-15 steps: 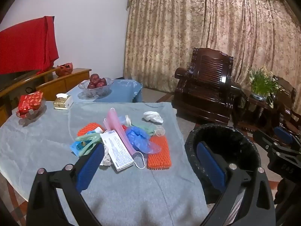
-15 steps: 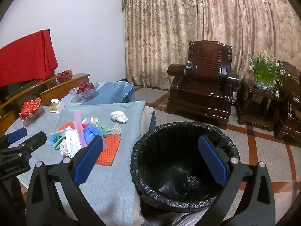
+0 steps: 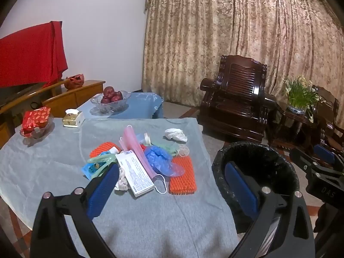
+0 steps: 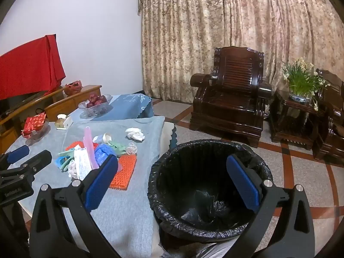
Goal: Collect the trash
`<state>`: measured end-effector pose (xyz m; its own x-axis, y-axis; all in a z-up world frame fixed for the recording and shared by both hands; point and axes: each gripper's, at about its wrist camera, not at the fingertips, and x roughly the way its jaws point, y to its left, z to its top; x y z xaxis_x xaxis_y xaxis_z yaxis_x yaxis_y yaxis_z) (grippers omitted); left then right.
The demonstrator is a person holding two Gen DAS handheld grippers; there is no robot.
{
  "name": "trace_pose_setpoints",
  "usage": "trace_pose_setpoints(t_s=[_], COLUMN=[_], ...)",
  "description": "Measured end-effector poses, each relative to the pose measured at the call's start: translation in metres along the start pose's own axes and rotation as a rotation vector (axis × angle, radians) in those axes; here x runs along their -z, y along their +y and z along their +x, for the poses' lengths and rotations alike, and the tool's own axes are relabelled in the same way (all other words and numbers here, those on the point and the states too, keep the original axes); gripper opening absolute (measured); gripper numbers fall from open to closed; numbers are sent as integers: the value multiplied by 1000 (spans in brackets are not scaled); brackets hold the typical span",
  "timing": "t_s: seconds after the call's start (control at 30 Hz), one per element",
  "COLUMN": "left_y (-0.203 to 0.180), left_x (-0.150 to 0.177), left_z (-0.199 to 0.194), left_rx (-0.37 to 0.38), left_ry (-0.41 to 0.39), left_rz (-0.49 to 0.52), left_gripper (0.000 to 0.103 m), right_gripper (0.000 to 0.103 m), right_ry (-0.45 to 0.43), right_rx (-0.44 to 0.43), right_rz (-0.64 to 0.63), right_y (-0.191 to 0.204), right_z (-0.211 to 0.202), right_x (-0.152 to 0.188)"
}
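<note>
A pile of trash lies on the grey tablecloth [image 3: 150,215]: a white printed box [image 3: 135,175], a pink face mask [image 3: 136,148], a blue plastic cover [image 3: 163,161], an orange foam net [image 3: 182,175], a second orange net [image 3: 103,148], a crumpled white tissue [image 3: 175,134]. The pile also shows in the right wrist view [image 4: 94,157]. A bin with a black liner [image 4: 206,189] stands beside the table's right edge [image 3: 255,172]. My left gripper [image 3: 172,185] is open above the table's near part, empty. My right gripper [image 4: 172,182] is open above the bin, empty.
A glass bowl of red fruit [image 3: 110,100] sits on a blue-covered table behind. A tissue box [image 3: 73,118] and a dish with a red packet [image 3: 35,122] stand at the table's far left. A dark wooden armchair [image 3: 236,105] and a plant [image 3: 301,94] stand to the right.
</note>
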<state>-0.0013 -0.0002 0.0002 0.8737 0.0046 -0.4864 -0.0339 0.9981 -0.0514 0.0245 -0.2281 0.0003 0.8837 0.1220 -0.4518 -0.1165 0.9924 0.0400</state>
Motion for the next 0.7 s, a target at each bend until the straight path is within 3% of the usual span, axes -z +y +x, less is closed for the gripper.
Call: trace_pose_setpoints(t_s=[0.7], left_y=[-1], left_x=[0], left_z=[0], left_rx=[-3], left_ry=[0], left_rz=[5], left_gripper=[97], right_gripper=[98], right_ry=[1], right_rx=[0], right_rz=[0], right_y=[0], right_z=[1], right_x=[0])
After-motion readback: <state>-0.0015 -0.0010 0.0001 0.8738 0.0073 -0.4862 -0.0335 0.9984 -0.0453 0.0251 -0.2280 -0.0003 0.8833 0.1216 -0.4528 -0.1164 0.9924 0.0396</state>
